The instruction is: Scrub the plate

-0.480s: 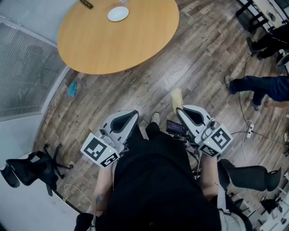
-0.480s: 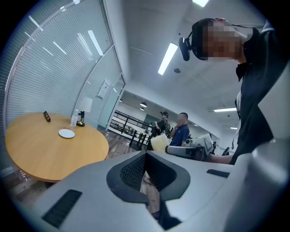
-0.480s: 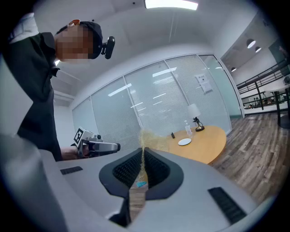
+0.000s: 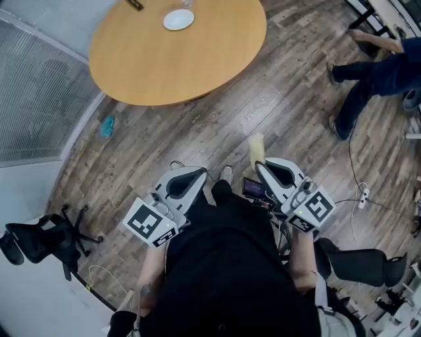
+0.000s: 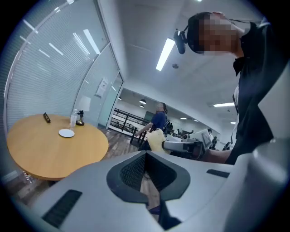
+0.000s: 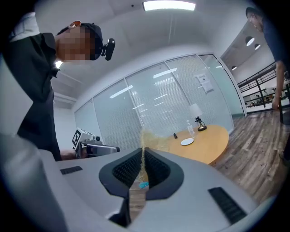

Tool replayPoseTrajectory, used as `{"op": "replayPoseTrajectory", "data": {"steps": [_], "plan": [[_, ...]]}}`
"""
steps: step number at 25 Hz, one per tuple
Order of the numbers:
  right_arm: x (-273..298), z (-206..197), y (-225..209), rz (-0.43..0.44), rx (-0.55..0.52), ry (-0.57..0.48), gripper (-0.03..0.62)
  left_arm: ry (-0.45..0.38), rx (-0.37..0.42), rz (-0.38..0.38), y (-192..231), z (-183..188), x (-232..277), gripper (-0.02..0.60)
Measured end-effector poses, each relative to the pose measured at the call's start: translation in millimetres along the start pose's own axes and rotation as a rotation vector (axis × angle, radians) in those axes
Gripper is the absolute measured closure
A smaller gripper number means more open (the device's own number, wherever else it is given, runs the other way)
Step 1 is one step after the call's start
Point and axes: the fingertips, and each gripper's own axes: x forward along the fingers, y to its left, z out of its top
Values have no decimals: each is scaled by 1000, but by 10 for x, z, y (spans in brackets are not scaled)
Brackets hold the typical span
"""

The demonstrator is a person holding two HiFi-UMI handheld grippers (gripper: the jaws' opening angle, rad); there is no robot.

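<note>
A small white plate [image 4: 178, 19] lies at the far side of a round wooden table [image 4: 197, 66], well away from me. It also shows in the left gripper view as the plate [image 5: 66, 132] and in the right gripper view as the plate [image 6: 187, 142]. Both grippers are held close to my body above the wood floor. My right gripper [image 4: 260, 163] is shut on a yellow sponge [image 4: 257, 146], which sticks out past the jaws as the sponge [image 6: 152, 138]. My left gripper [image 4: 197, 172] is shut with nothing in it, its jaws [image 5: 145, 154] almost meeting.
A blue cloth [image 4: 106, 125] lies on the floor by the glass wall. Black office chairs stand at the lower left [image 4: 39, 240] and lower right [image 4: 362, 263]. Another person [image 4: 375, 66] walks at the upper right. A bottle [image 5: 73, 120] and a small lamp stand on the table.
The other person at the right has walked farther away, toward the top of the head view. Both grippers stay almost where they were, the sponge still held.
</note>
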Motion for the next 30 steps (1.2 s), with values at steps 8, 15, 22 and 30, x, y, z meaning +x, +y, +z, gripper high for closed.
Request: {"op": "replayPoseTrajectory", "data": {"steps": [8, 15, 22, 30], "plan": [[11, -46, -32, 13, -23, 28, 569, -2, 44, 46, -31, -5, 98, 575], [95, -91, -120, -14, -9, 46, 569, -9, 11, 33, 59, 51, 176, 575], [418, 84, -411, -66, -31, 51, 569, 64, 114, 20, 521, 141, 561, 575], [924, 588, -868, -101, -116, 61, 568, 28, 141, -56, 1061, 706, 1130, 575]]}}
